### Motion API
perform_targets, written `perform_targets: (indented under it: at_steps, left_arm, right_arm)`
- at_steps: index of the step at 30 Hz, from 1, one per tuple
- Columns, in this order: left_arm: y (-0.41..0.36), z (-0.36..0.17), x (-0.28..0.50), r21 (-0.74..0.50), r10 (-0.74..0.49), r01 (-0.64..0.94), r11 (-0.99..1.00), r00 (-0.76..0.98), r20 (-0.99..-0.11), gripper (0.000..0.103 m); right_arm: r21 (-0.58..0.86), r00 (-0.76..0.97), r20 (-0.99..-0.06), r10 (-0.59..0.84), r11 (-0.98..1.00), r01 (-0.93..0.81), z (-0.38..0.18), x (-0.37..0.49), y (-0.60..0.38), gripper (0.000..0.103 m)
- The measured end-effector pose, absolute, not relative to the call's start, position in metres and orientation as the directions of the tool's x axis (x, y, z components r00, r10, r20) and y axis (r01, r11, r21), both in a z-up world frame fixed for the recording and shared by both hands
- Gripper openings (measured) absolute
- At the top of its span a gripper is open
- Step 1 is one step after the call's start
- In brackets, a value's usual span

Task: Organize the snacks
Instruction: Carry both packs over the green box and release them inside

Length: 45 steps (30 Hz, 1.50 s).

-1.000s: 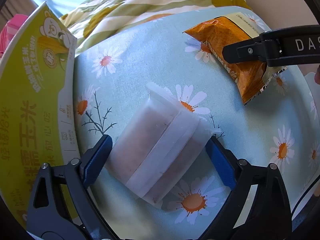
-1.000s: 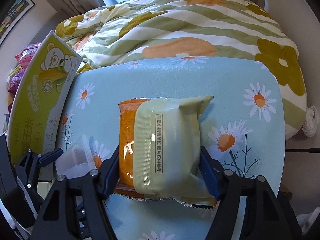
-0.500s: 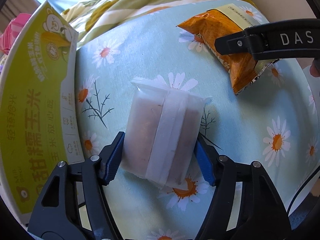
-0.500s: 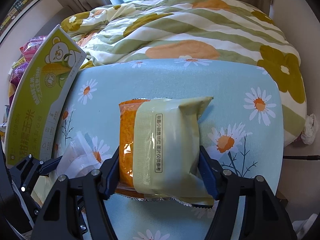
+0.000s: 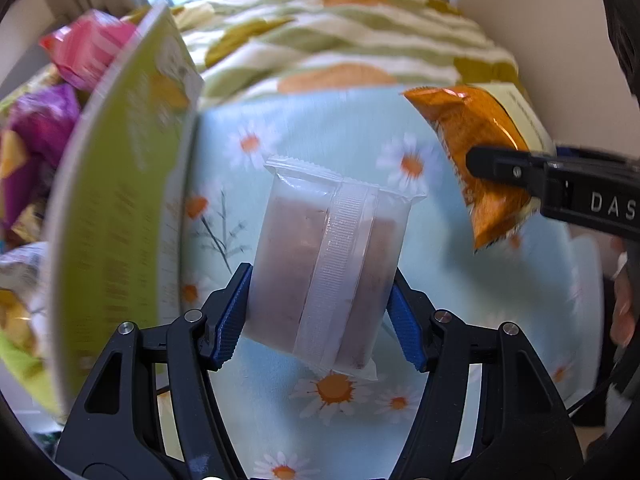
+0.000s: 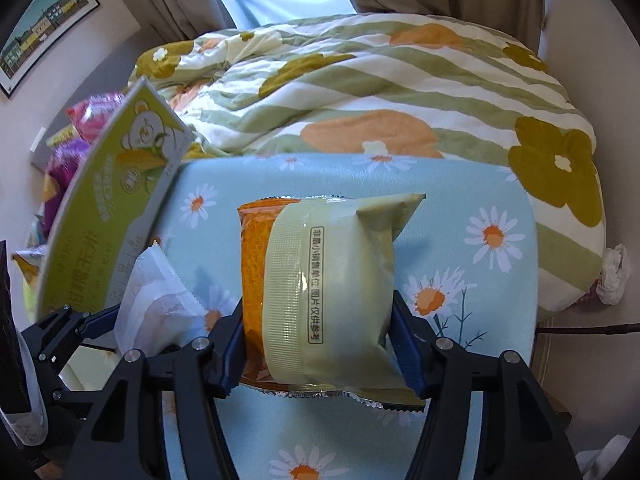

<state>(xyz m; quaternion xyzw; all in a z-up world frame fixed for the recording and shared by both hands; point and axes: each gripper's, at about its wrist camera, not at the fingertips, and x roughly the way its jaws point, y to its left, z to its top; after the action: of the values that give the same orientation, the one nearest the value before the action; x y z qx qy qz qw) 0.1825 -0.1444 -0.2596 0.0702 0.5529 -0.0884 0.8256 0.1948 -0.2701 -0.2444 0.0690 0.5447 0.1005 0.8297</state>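
Note:
My left gripper [image 5: 320,314] is shut on a clear snack packet [image 5: 328,256] with a brown bar inside and holds it above the daisy-print surface [image 5: 304,136]. My right gripper [image 6: 320,350] is shut on an orange and pale-green snack bag [image 6: 320,292], also lifted. The orange bag shows at the right of the left wrist view [image 5: 476,148]. The clear packet shows at the lower left of the right wrist view [image 6: 156,304], in the left gripper [image 6: 80,328].
A tall green carton flap [image 5: 116,208] stands at the left edge of the surface; it also shows in the right wrist view [image 6: 108,204]. Behind it lie several snack bags, pink [image 5: 88,48] and purple [image 5: 44,120]. A striped floral duvet [image 6: 360,92] lies beyond.
My left gripper closed on the clear packet and raised it off the surface, turning toward the carton so the snack bags behind came into view. The right gripper rose slightly with the orange bag.

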Motion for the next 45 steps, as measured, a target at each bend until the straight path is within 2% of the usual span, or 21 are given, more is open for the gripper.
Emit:
perform_targets:
  at_steps: [10, 20, 31, 38, 39, 40, 42, 45]
  left_arm:
    - [-0.099, -0.144, 0.167, -0.073, -0.112, 0.096, 0.993, 0.519, -0.847, 0.061]
    - [-0.001, -0.085, 0.171, -0.046, -0.043, 0.009, 0.999, 0.595, -0.803, 0.061]
    - [0.114, -0.096, 0.22, -0.033, -0.031, 0.005, 0.999, 0.548, -0.836, 0.061]
    - [0.134, -0.131, 0.247, -0.076, -0.122, 0.114, 0.991, 0.486, -0.865, 0.062]
    - [0.133, -0.133, 0.247, -0.082, -0.138, 0.135, 0.988, 0.49, -0.86, 0.067]
    - [0.131, -0.134, 0.247, -0.084, -0.153, 0.16, 0.984, 0.487, -0.86, 0.085]
    - [0.131, -0.133, 0.244, -0.061, -0.148, 0.184, 0.981, 0.502, -0.852, 0.103]
    - [0.142, -0.127, 0.238, -0.074, -0.17, 0.202, 0.977, 0.512, -0.842, 0.103]
  right_arm:
    - [0.261, 0.483, -0.816, 0.318, 0.948, -0.183, -0.143, 0.185, -0.245, 0.058]
    - [0.346, 0.509, -0.735, 0.448, 0.893, -0.288, -0.085, 0.185, -0.163, 0.058]
    - [0.378, 0.488, -0.731, 0.477, 0.878, -0.292, -0.082, 0.213, -0.056, 0.058]
    - [0.384, 0.49, -0.755, 0.435, 0.9, -0.207, -0.098, 0.228, -0.026, 0.058]
    - [0.384, 0.491, -0.759, 0.427, 0.903, -0.192, -0.1, 0.229, -0.024, 0.058]
    - [0.384, 0.492, -0.763, 0.419, 0.906, -0.176, -0.103, 0.229, -0.023, 0.058]
    - [0.382, 0.489, -0.772, 0.406, 0.911, -0.155, -0.106, 0.229, -0.021, 0.058]
    - [0.371, 0.49, -0.781, 0.388, 0.919, -0.136, -0.108, 0.229, -0.017, 0.058]
